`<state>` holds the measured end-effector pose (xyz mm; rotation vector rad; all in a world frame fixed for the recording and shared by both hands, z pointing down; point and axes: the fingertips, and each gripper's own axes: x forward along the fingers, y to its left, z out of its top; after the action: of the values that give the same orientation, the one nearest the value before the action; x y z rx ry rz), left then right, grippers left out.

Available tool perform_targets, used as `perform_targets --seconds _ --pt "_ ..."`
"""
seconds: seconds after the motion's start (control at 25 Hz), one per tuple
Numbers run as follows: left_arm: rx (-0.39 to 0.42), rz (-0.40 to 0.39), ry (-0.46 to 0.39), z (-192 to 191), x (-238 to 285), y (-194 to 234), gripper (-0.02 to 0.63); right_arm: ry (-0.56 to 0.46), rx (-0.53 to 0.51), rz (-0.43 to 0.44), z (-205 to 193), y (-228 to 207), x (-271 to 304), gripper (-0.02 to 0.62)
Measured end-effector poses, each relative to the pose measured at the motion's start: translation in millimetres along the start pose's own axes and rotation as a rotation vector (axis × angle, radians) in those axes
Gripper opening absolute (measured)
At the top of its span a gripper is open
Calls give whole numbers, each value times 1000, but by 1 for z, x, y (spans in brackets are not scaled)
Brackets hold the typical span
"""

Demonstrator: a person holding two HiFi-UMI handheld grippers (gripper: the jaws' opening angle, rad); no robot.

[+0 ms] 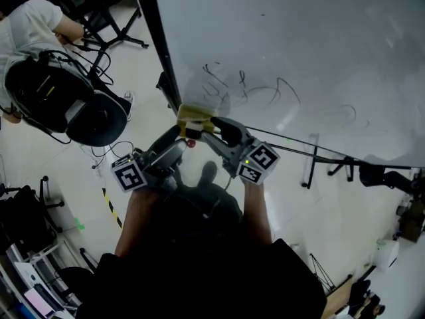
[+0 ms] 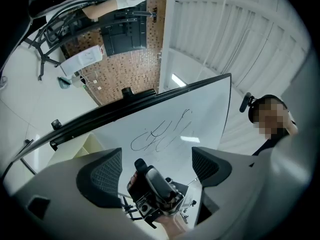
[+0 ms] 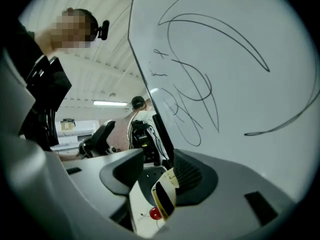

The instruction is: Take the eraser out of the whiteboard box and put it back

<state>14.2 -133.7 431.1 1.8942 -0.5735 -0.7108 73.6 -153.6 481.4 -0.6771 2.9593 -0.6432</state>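
Watching right gripper (image 3: 159,176) spread, yellow black-faced block eraser (image 3: 163,198) loose between its jaws; left gripper (image 2: 156,165) spread, empty. Am fearing unpinched eraser sliding out, dropping.

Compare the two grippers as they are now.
The left gripper has nothing between its jaws; the right gripper has the yellow-edged eraser between its jaws. The left gripper faces the right gripper; the right gripper faces along the whiteboard. Both are open.

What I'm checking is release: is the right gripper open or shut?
Open: right gripper jaws stand apart, a gap beside the yellow-and-black eraser.
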Motion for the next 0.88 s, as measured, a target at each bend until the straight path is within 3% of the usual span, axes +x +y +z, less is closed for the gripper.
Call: perform_targets --seconds 0.2,0.4,0.6,0.76,0.88 --pt "32 74 5 -15 -1 9 428 -22 238 73 8 -6 -9 216" --pt "66 97 -6 -23 0 1 429 -70 503 178 14 -2 -12 196" --pt "73 74 -25 -16 -44 -27 428 -66 514 209 18 50 5 189" --pt "62 41 -2 -23 -37 -22 428 -88 520 178 18 43 -4 189" --pt "49 -32 14 -26 -36 -33 428 -124 545 171 18 50 -8 187"
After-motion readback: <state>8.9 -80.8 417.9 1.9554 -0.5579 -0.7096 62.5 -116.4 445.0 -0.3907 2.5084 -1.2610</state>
